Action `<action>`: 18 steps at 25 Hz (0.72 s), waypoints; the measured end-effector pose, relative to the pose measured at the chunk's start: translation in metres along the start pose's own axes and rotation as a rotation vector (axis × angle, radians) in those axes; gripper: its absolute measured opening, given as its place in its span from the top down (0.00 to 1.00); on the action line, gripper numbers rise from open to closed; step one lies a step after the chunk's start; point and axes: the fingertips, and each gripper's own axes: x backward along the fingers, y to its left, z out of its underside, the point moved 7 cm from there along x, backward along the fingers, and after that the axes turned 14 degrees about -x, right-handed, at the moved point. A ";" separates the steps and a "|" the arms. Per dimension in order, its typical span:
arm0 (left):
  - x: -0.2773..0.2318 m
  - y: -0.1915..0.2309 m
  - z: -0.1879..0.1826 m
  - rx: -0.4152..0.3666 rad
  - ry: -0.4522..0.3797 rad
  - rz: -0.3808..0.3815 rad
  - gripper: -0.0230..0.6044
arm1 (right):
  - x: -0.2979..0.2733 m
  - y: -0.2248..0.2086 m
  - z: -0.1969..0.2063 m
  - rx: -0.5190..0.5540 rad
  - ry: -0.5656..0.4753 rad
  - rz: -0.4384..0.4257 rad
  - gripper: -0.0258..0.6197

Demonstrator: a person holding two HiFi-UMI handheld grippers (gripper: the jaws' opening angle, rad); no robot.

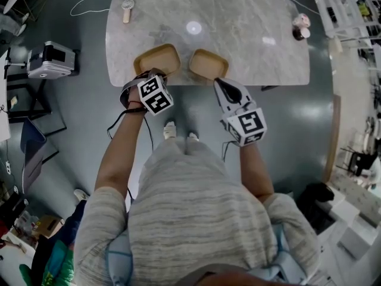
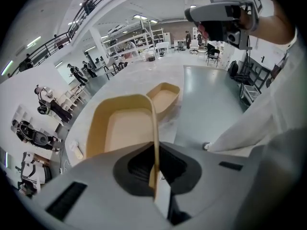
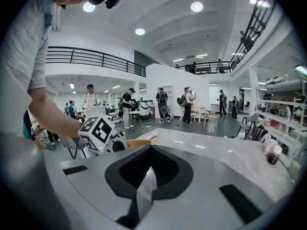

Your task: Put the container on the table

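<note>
Grey floor surrounds a pale marble tabletop in the head view. Two tan tubs sit side by side at its near edge. The container is the one closer to the near left corner, and the second container is just beside it, nearer the middle of that edge. The left tongs reach down onto the near rim of the container. Whether its base rests on the marble cannot be told from here. The right tongs hang just off the near edge, in front of the second container and apart from it. A small hand fan lies by the far left corner, and a pink-topped cup stands at the right edge.

From the left gripper view, the left tongs are clamped on the thin side wall of the container, which runs up between the jaws. The second container lies beyond it on the tabletop. The right tongs show at the upper right in the person's hand.

From the right gripper view, the right tongs are pressed together with nothing between them. The marked cube of the left tongs is at the left, with a sliver of tan tub just beside it. The tabletop stretches away towards people standing in a large hall.
</note>
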 end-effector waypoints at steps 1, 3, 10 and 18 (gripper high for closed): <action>-0.005 0.000 0.001 0.002 0.003 0.004 0.96 | 0.000 -0.001 0.001 -0.003 0.004 0.005 0.96; -0.015 0.001 0.004 0.010 0.009 0.008 0.96 | -0.001 -0.003 0.003 -0.010 0.006 0.011 0.96; -0.046 0.002 0.011 0.036 0.019 0.040 0.96 | -0.002 0.001 0.003 -0.013 0.024 0.004 0.96; -0.072 0.001 0.013 0.010 0.046 0.094 0.96 | 0.001 -0.006 0.008 0.016 0.045 0.012 0.96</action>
